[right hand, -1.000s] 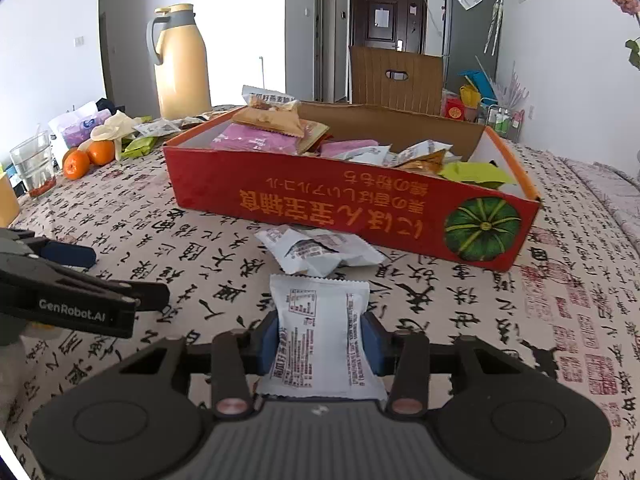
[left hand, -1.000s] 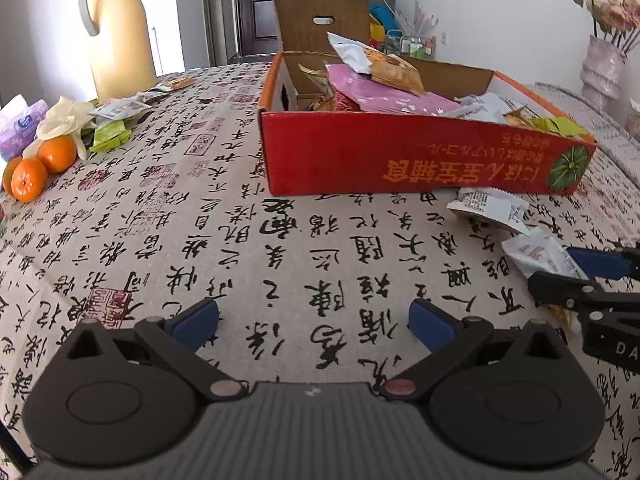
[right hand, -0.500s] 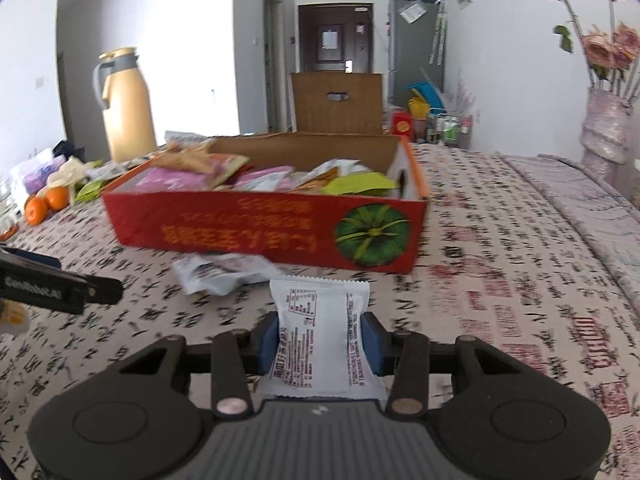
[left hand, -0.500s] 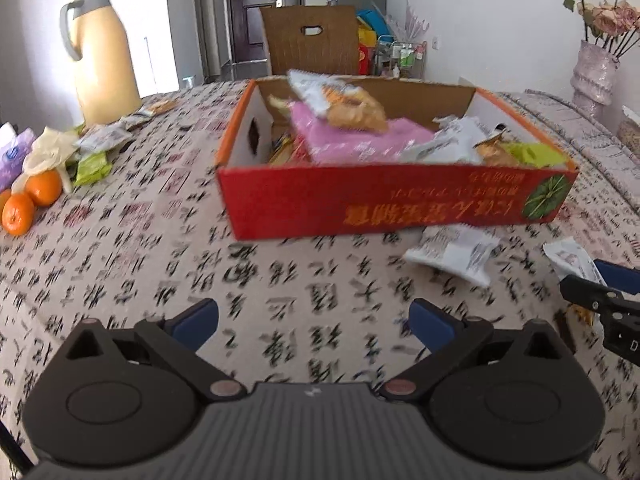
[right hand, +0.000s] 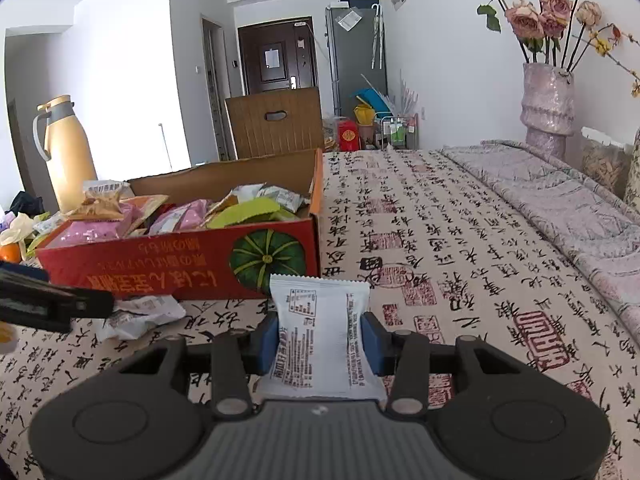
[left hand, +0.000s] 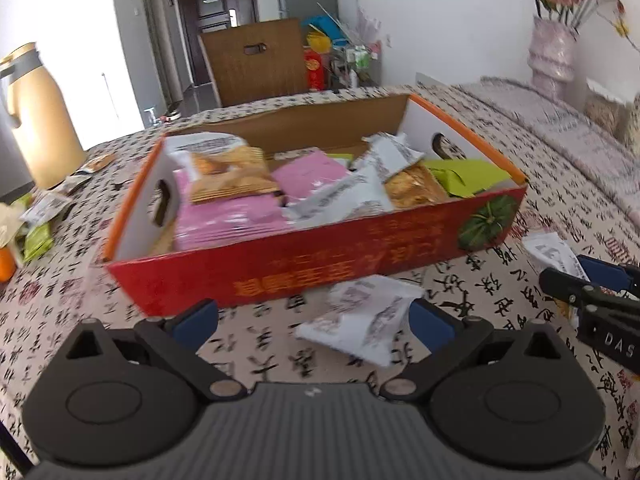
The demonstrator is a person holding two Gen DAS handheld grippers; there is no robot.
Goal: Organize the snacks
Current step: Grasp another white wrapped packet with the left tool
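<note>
A red cardboard box (left hand: 304,264) (right hand: 160,256) with orange rims holds several snack packets, pink, white, green and orange. My right gripper (right hand: 320,338) is shut on a white snack packet (right hand: 318,332), held off the table just right of the box's front corner. That gripper (left hand: 592,280) also shows at the right edge of the left wrist view with the packet (left hand: 554,254) in it. My left gripper (left hand: 312,320) is open above the cloth in front of the box. A crumpled white packet (left hand: 364,318) (right hand: 136,316) lies between its fingers, untouched.
The table wears a calligraphy-print cloth (right hand: 440,248). A yellow thermos (right hand: 66,160), oranges (right hand: 10,252) and loose packets (left hand: 40,216) sit at the far left. A pink vase of flowers (right hand: 548,104) stands at the right. A wooden chair back (left hand: 256,64) is behind the table.
Both grippers have swung rightward along the box front. The right one still holds the white packet, now near the box's right corner. The crumpled packet now lies between the left fingers.
</note>
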